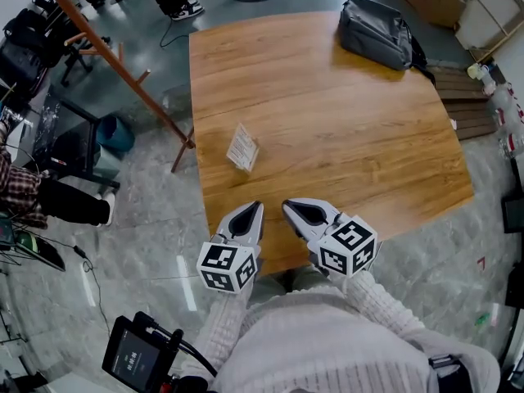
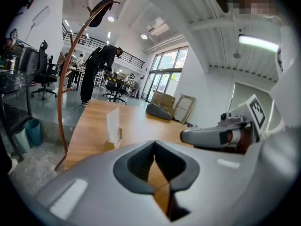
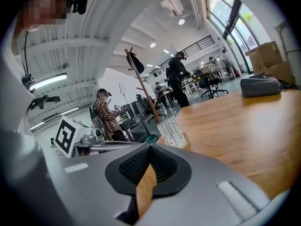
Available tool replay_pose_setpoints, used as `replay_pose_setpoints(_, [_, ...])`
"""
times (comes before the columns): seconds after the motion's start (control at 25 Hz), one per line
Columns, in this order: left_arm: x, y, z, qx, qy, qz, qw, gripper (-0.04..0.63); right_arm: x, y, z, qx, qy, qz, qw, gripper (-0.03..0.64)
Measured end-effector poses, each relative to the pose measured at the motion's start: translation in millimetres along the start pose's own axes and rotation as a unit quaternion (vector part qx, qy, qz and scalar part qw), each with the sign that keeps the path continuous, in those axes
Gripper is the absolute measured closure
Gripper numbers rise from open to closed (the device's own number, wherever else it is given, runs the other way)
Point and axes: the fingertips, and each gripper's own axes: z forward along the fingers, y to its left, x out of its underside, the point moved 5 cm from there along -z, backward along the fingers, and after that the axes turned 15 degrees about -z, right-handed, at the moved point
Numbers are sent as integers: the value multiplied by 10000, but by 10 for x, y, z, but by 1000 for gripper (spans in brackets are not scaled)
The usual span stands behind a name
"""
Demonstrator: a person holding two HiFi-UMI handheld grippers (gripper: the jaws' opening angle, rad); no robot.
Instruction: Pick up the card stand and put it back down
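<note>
Head view: approach step, card stand [image 1: 243, 147] untouched.
My left gripper [image 1: 256, 208] and right gripper [image 1: 288, 207] are pressed together, empty; it sits ahead of the left one. Next I spread those jaws and reach forward.

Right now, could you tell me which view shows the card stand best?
The right gripper view: the card stand shows its printed face. The left gripper view sees the card stand obliquely; the head view, small from above.
</note>
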Motion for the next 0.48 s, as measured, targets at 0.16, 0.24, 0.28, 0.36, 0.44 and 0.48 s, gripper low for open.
replay_pose_setpoints(0.16, [-28, 172, 73, -204, 59, 28, 9998, 587, 5, -14, 76, -5, 24, -6, 10000, 617])
replay_pose_setpoints(0.24, [-61, 265, 128, -294, 66, 68, 9995, 586, 24, -54, 130, 6, -1, 77, 10000, 617])
replay_pose_setpoints(0.28, [-77, 306, 159, -307, 82, 84, 9995, 586, 40, -77, 157, 16, -1, 125, 9999, 617])
replay_pose_setpoints(0.36, [-104, 378, 226, -274, 143, 114, 9995, 586, 82, -110, 205, 17, 10, 216, 9998, 617])
replay_pose_setpoints(0.44, [-133, 445, 294, -224, 219, 150, 9994, 586, 121, -141, 246, 0, 10, 296, 9996, 617])
replay_pose_setpoints(0.48, [-149, 482, 326, -230, 247, 176, 9993, 586, 140, -162, 265, -6, 13, 339, 9994, 617])
